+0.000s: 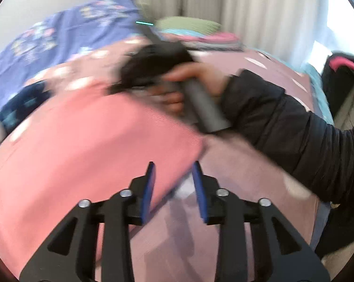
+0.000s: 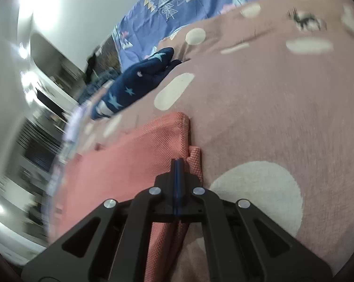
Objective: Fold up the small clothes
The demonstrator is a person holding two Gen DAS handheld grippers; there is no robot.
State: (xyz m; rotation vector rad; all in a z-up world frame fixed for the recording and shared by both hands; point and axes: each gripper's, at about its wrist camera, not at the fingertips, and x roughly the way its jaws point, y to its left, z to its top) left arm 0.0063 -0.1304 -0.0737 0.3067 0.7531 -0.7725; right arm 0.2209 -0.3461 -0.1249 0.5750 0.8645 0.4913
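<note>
The right gripper (image 2: 177,164) pinched the pink knitted cloth's (image 2: 134,164) edge mid-fold; the left gripper (image 1: 173,176) stood spread, probably needing its own corner next.

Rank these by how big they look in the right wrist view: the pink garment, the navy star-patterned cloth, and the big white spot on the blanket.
1. pink garment, largest, though it lies nearest the camera.
2. white spot, also close, so its lead over the next is unsure.
3. navy star-patterned cloth, smallest-looking, but farther away.
</note>
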